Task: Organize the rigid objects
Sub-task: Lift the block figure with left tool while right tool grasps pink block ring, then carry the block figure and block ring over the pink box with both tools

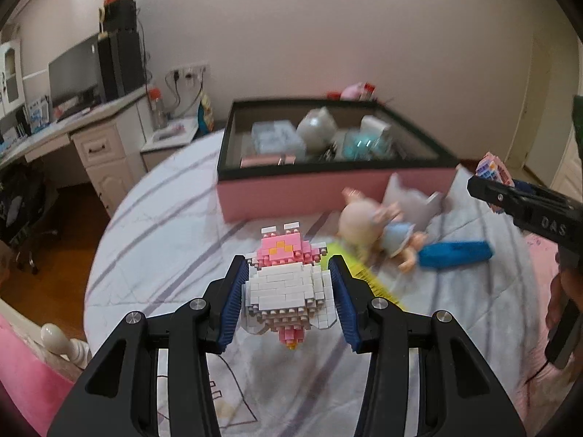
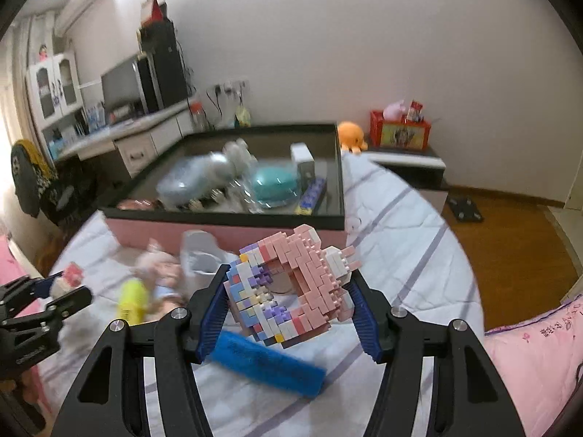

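My left gripper (image 1: pixel 289 287) is shut on a white and pink brick figure (image 1: pixel 288 287), held above the striped bed sheet. My right gripper (image 2: pixel 288 291) is shut on a pink, white and purple brick model (image 2: pixel 291 287), tilted between the blue pads and lifted off the bed. The right gripper also shows at the right edge of the left wrist view (image 1: pixel 488 182) with the model's tip (image 1: pixel 493 167) past its finger. Ahead stands the pink storage box (image 1: pixel 328 185) with a dark rim, holding several items. In the right wrist view the left gripper (image 2: pixel 63 287) appears at the left edge.
On the bed before the box (image 2: pixel 226 233) lie a small doll (image 1: pixel 379 233), a blue bar-shaped object (image 1: pixel 455 253), a yellow object (image 2: pixel 133 300) and a grey cup-like piece (image 2: pixel 200 255). A desk with a monitor (image 1: pixel 73 73) stands left. A pink pillow (image 2: pixel 539 357) lies right.
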`<state>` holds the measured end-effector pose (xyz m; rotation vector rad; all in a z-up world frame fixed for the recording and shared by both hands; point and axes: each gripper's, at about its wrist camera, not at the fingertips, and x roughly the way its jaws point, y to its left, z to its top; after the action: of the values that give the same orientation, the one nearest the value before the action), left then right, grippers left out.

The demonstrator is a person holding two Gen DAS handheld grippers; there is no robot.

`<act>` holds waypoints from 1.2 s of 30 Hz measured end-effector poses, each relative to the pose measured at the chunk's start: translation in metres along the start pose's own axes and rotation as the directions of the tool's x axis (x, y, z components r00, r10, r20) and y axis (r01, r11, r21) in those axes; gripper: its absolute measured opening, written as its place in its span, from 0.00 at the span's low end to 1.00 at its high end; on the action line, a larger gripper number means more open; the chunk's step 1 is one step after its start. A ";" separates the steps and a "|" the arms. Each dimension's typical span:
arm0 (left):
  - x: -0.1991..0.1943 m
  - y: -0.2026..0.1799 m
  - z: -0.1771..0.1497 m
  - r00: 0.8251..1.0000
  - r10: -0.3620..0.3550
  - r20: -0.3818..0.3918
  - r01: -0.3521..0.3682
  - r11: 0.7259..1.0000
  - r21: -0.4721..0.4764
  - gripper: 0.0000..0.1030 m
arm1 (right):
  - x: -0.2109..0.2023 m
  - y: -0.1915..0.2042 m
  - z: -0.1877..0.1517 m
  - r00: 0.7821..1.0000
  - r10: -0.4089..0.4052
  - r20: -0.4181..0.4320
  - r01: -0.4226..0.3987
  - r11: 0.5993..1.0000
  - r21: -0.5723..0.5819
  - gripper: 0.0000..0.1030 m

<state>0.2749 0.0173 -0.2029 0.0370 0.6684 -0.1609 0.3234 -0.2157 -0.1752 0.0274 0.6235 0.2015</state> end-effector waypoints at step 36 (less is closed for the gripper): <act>-0.167 -0.038 0.052 0.864 0.100 0.494 -0.115 0.993 0.000 0.45 | -0.142 0.092 0.039 0.931 0.065 0.360 -0.026 0.993 -0.113 0.61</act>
<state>0.1716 -0.0015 -0.0575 0.0593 0.1485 -0.0667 0.2172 -0.1521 -0.0542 -0.0235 0.2408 0.2673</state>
